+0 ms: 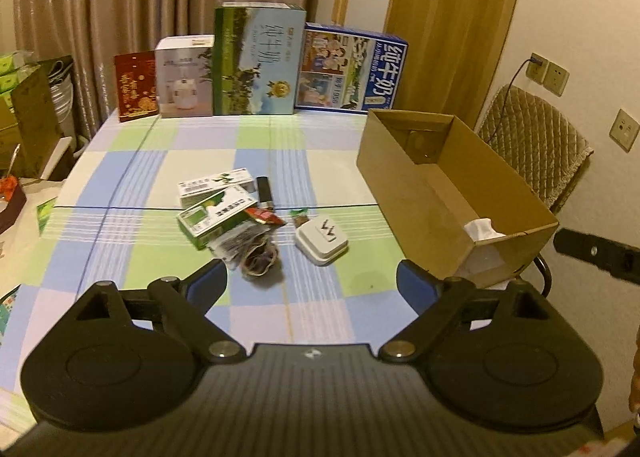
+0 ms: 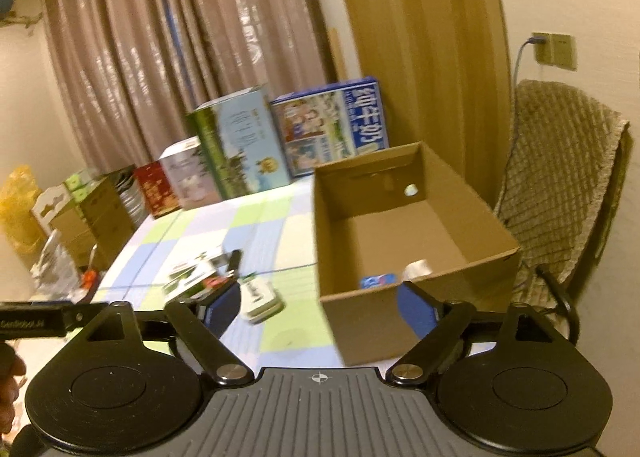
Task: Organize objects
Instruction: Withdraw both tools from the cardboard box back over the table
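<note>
On the checked tablecloth (image 1: 132,185) lies a small pile: green-and-white medicine boxes (image 1: 216,213), a black lighter (image 1: 264,189), crumpled snack packets (image 1: 256,245) and a white plug adapter (image 1: 322,239). My left gripper (image 1: 312,277) hovers just in front of the pile, open, with nothing between its fingers. An open cardboard box (image 1: 400,161) stands to the right, holding a white item (image 1: 482,229). In the right wrist view my right gripper (image 2: 320,305) is open and empty at the near wall of the cardboard box (image 2: 360,321), where a blue item (image 2: 376,281) shows inside. The adapter (image 2: 262,299) lies left of it.
Tall milk cartons (image 1: 258,61) (image 1: 352,71), a white box (image 1: 184,77) and a red box (image 1: 136,87) line the table's far edge before curtains. A chair with a quilted cover (image 1: 532,145) stands right of the cardboard box. Bags and boxes (image 1: 28,117) crowd the left side.
</note>
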{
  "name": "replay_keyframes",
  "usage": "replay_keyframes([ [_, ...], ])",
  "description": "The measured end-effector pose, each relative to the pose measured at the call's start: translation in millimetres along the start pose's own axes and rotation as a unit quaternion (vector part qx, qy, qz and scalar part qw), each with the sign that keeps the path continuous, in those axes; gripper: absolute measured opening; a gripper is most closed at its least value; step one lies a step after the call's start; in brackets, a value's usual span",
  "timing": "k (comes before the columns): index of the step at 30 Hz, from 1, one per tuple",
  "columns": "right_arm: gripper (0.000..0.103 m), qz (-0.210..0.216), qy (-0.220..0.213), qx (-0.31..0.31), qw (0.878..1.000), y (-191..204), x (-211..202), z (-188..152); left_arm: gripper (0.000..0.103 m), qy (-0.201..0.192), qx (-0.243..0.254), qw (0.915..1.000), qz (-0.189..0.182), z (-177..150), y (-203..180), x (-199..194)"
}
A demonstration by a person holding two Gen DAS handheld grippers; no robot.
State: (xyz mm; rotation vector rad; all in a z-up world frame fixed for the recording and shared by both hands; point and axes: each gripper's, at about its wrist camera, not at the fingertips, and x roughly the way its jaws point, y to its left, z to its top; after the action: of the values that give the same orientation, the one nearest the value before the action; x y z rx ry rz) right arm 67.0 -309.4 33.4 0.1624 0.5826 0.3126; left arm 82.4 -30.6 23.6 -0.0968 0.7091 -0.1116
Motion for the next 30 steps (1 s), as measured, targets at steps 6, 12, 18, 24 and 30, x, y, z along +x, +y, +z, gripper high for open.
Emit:
replay_keyframes([
  [6, 0.099, 0.016, 0.013, -0.016, 1.000, 19.5, -0.9, -11.4, 0.095, -0.002, -0.014, 0.9998, 0.015, -9.1, 15.0, -12.6],
  [12, 0.101, 0.026, 0.027, -0.030, 0.999, 33.7, 2.5, -18.4, 0.099, 0.000, -0.023, 0.9994, 0.026, -17.3, 27.1, -18.2],
  [18, 0.101, 0.031, 0.035, -0.036, 0.998, 41.8, 6.7, -23.3, 0.102, 0.000, -0.025, 0.9991, 0.033, -22.9, 34.6, -20.6],
  [24, 0.101, 0.033, 0.046, -0.039, 0.998, 47.1, 13.2, -28.5, 0.102, 0.005, -0.033, 0.9988, 0.036, -27.3, 40.0, -18.7],
  [30, 0.101, 0.035, 0.054, -0.039, 0.997, 50.0, 19.6, -33.1, 0.102, 0.011, -0.038, 0.9985, 0.037, -31.8, 44.4, -15.3],
])
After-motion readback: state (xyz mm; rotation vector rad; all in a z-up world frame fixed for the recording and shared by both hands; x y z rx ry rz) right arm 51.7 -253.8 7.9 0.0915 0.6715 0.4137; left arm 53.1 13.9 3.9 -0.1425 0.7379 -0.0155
